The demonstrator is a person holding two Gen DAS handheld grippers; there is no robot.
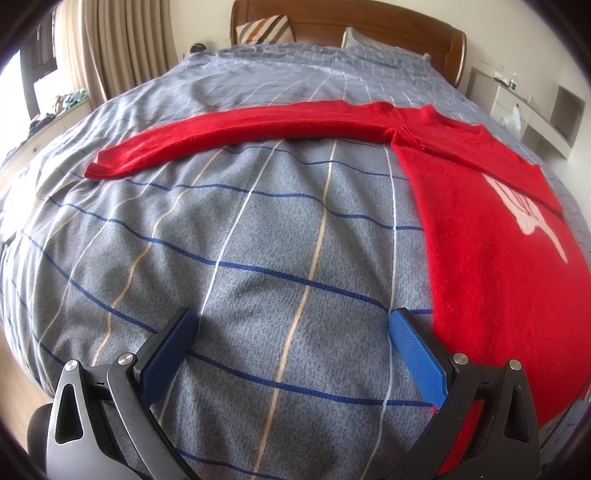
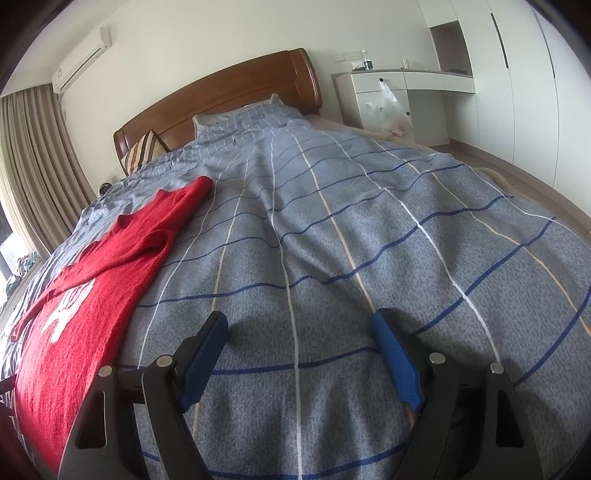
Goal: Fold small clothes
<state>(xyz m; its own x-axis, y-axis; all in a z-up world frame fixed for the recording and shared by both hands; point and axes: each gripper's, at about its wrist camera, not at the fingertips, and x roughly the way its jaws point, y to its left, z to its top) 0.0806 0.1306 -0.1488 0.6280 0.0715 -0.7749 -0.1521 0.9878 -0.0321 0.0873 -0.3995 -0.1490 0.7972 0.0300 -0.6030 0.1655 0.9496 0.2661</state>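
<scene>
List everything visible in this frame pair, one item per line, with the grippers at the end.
sweater: one, red with white motif, flat on the bed, one sleeve stretched out sideways
bedspread: one, grey with blue, white and tan lines, covers the bed
headboard: one, brown wood, far end
striped pillow: one, against the headboard
curtain: beige, by the window
air conditioner: one, white, on the wall
plastic bag: one, clear, hanging on a white cabinet
left gripper: open, empty, over the bedspread
right gripper: open, empty, over the bedspread

One red sweater (image 1: 498, 240), two pillows (image 1: 266, 28), one bed (image 1: 258, 240).
</scene>
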